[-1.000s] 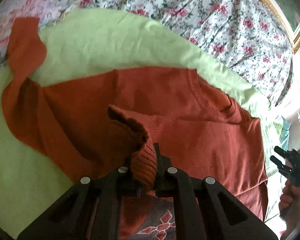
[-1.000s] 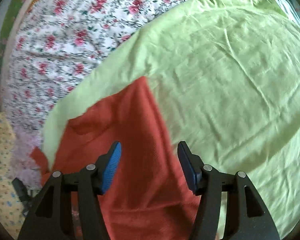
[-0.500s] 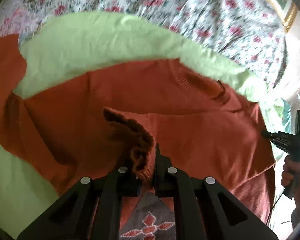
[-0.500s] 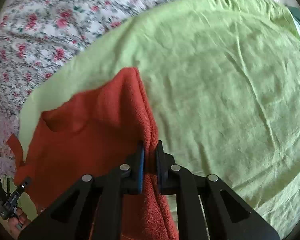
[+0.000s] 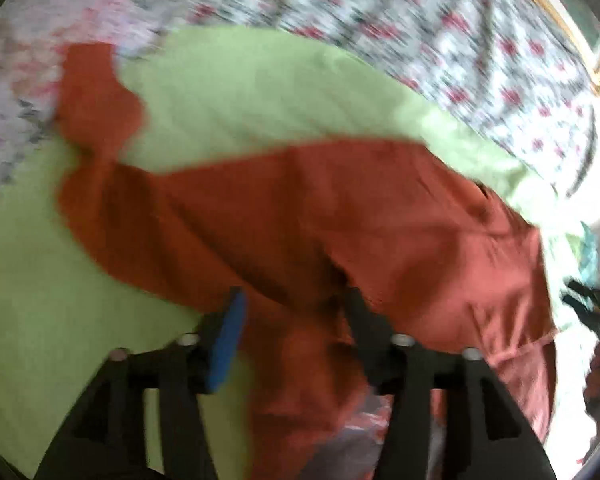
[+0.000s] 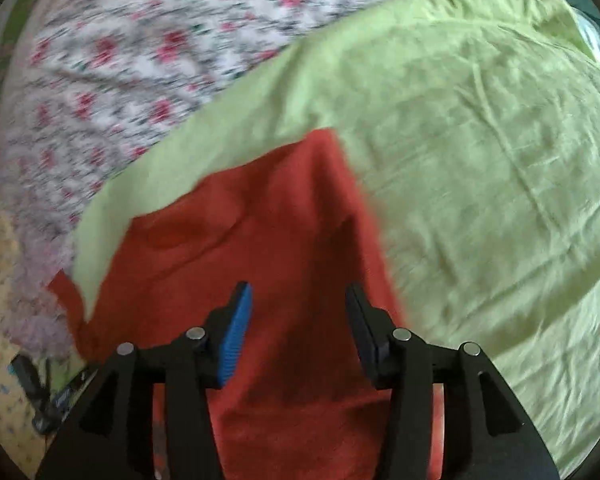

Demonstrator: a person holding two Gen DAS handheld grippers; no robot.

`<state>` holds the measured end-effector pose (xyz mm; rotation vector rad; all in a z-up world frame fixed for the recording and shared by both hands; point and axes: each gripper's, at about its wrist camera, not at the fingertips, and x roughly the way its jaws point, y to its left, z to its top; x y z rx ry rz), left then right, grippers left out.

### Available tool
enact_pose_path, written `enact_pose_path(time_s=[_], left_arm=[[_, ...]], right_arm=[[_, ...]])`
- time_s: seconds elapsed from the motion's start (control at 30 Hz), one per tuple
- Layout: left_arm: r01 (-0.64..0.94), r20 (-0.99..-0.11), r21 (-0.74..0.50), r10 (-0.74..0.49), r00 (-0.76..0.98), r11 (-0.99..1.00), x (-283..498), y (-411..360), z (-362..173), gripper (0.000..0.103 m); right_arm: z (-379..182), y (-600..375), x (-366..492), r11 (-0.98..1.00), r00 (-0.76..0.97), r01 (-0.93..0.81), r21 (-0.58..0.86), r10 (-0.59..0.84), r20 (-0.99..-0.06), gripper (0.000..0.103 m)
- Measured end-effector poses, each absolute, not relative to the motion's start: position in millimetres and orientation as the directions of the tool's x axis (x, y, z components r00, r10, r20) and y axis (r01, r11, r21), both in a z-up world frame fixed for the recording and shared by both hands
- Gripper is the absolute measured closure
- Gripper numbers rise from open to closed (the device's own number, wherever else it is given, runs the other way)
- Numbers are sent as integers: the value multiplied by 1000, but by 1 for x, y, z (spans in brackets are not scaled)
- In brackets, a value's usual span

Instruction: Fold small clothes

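**Both jaws opening over the orange sweater**

My left gripper (image 5: 294, 320) has its jaws spreading apart; the orange sweater (image 5: 340, 220) lies under the gap, but neither pad presses it. My right gripper (image 6: 298, 316) is opening too, with the sweater's folded edge beneath it, ungripped. The sweater rests on the green sheet (image 6: 480, 160), spread over the floral bedspread (image 6: 140, 60) of the bed. One sleeve (image 5: 96, 96) reaches toward the sheet's far edge. Both views are blurred.

The bed is viewed steeply downward, from close by, along each gripper's fingers; the orange sweater (image 5: 340, 216) on the green sheet (image 6: 480, 160) is shared by both views.
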<state>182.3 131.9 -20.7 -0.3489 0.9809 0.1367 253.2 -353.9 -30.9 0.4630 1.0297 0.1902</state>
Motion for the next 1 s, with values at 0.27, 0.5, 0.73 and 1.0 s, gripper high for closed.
enact_pose_path(time_s=[0.27,0.5,0.73,1.0], left_arm=[[-501,-838,-193,124,531,844,217,221,-8,23],[-624,-879,-72,247,409,778,286,276,-22,22],[-719,-919,-84,224,323,690,319,327,-59,32],[-532,-855,-181,134,500,827,321,290,-25,97]], right_arm=[[-34,-283,229,857,420,-66,511,488,-765,53],[-37,-264,218,834,360,-116,540,542,-760,53],[-43,-275,217,836,349,-109,538,539,-766,53],[-46,-290,221,843,399,-71,533,514,-759,53]])
